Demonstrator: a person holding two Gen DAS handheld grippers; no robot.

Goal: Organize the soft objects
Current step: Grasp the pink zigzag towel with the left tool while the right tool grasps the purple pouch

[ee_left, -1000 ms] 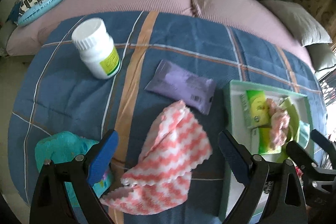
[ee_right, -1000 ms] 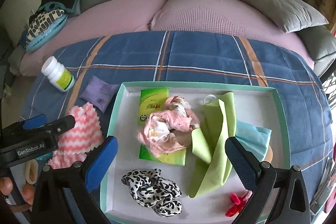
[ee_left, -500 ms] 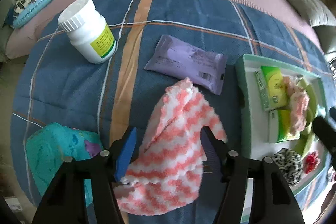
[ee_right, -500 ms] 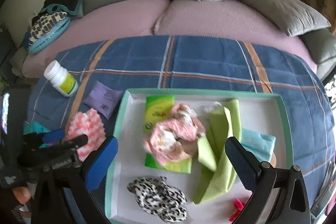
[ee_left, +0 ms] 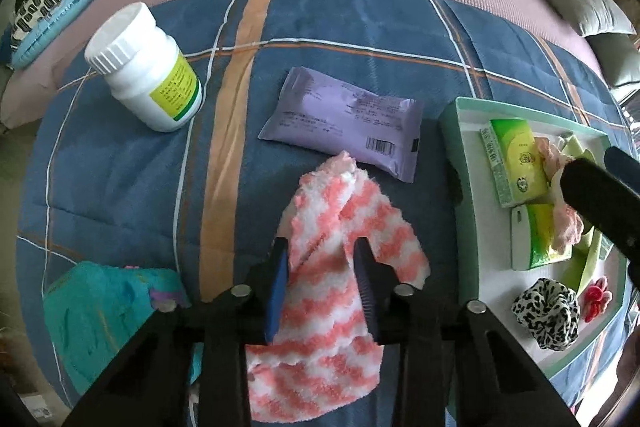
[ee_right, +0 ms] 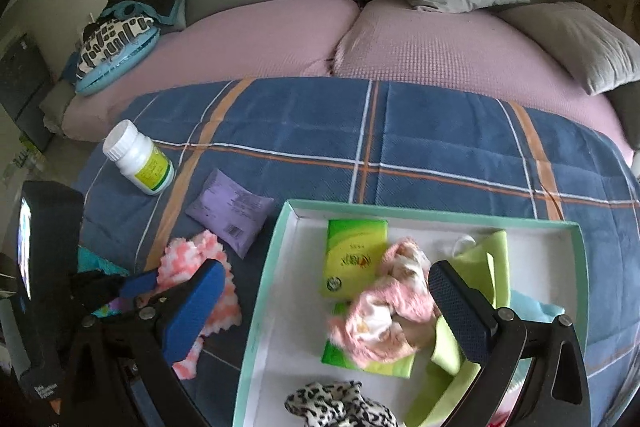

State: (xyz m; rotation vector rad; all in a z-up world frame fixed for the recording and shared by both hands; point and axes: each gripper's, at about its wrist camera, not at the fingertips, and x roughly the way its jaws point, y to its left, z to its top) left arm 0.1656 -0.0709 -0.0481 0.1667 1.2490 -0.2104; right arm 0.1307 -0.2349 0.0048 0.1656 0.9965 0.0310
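Note:
A pink and white zigzag cloth [ee_left: 352, 211] lies bunched on the blue plaid blanket, left of the tray. My left gripper [ee_left: 320, 251] points down on it. Its jaws are closing, and the cloth fills the gap and touches both blue pads. My right gripper [ee_right: 326, 279] hangs open over the tray's left part with nothing between its fingers. The white tray with a mint rim [ee_right: 260, 291] holds green tissue packs [ee_right: 352, 251], a pink crumpled cloth [ee_right: 380, 315], a green cloth [ee_right: 488, 263] and a leopard scrunchie [ee_left: 548, 311].
A purple wipes pack [ee_left: 344, 119] lies just beyond the zigzag cloth. A white pill bottle [ee_left: 148, 67] stands at the far left. A teal cloth [ee_left: 100, 307] lies near left. A sofa with pink cushions and grey pillows runs behind the blanket.
The left gripper's jaws have narrowed from wide open until they hold the zigzag cloth between them, and it has sunk closer. In the right wrist view the tray has slid lower and rightward.

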